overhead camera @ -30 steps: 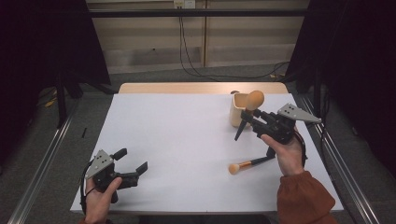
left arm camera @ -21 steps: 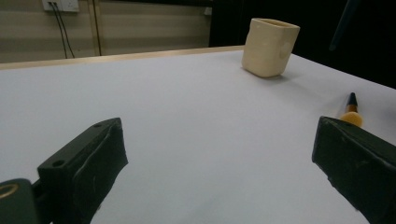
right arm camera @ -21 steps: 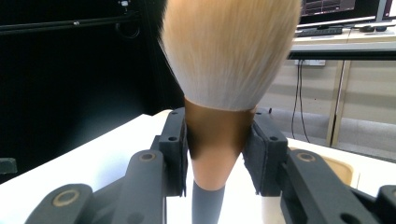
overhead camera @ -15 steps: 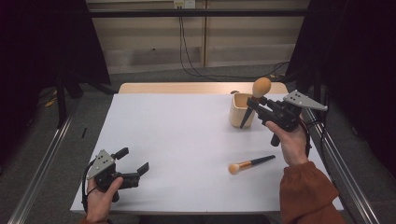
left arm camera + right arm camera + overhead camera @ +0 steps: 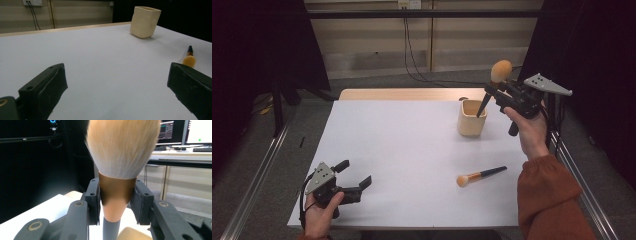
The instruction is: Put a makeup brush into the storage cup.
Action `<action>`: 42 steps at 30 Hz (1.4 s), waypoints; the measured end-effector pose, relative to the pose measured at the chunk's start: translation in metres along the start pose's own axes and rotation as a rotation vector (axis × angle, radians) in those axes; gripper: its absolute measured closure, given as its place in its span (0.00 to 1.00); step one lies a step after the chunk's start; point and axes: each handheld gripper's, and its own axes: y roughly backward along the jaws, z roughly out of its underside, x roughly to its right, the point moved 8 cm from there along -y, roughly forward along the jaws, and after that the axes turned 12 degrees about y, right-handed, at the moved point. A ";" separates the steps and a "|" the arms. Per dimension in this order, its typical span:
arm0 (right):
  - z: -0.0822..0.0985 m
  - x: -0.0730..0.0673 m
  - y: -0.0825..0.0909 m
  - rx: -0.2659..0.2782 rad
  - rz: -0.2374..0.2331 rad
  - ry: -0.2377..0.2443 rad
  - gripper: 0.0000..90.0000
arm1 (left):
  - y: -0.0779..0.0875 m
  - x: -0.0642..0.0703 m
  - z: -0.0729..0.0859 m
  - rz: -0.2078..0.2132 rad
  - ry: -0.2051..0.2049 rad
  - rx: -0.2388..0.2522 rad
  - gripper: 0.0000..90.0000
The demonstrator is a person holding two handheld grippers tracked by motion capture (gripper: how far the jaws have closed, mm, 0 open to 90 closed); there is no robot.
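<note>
My right gripper is shut on a large makeup brush, whose tan bristle head points up and whose dark handle slants down over the cream cup. In the right gripper view the jaws clamp the brush's brown ferrule, with the cup's rim just below. A second, smaller brush lies flat on the white table in front of the cup. My left gripper rests open near the table's front left corner, nothing between its jaws. The left gripper view shows the cup and the lying brush farther off.
A wooden strip borders the table's far edge. Metal rails run along the floor on both sides. Dark curtains hang left and right, and cables trail down the back wall.
My right gripper has risen and moved away from me and to the right, lifting the large brush until its handle tip hangs over the cup's opening. The left gripper has stayed put.
</note>
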 end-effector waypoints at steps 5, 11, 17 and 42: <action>-0.007 0.010 -0.012 0.003 0.023 -0.010 0.71 | -0.001 -0.002 0.000 -0.001 -0.011 -0.006 0.03; -0.003 0.012 -0.028 -0.011 0.033 -0.002 0.71 | 0.000 -0.003 0.000 -0.001 -0.001 0.000 0.03; -0.008 0.015 -0.037 -0.018 0.043 0.025 0.71 | 0.000 -0.005 -0.001 -0.004 -0.005 0.007 0.03; 0.036 0.014 -0.052 -0.095 0.054 0.016 0.71 | 0.001 -0.008 -0.001 -0.011 -0.032 -0.008 0.03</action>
